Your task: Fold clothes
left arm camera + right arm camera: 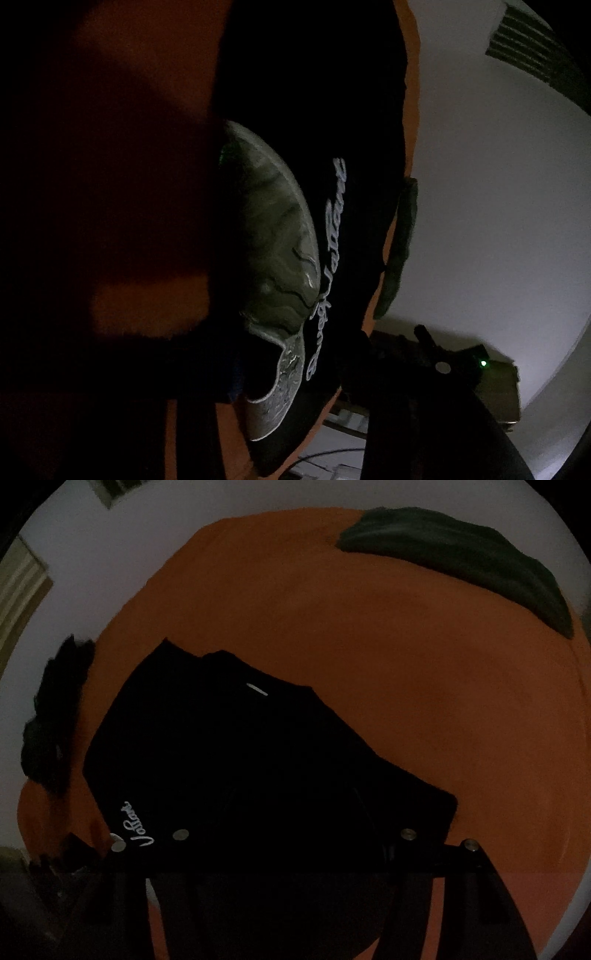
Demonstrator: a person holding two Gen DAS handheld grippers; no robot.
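A black T-shirt [236,760] lies partly folded on an orange surface [369,657], with white script [138,825] near its lower left edge. My right gripper [293,849] hangs over the shirt's near edge with its two dark fingers wide apart and black cloth below the gap. The left wrist view shows the same shirt [332,110] close up, with a grey-green round print [273,236] and the script [328,266]. The right gripper [443,365] with a green light sits at the shirt's lower right. My left gripper's own fingers are lost in the dark.
A dark green garment [461,561] lies at the far right edge of the orange surface, also seen as the green garment [399,251]. Another dark garment [55,709] hangs over the left edge. Pale floor [498,184] surrounds the surface, with a slatted vent [528,48].
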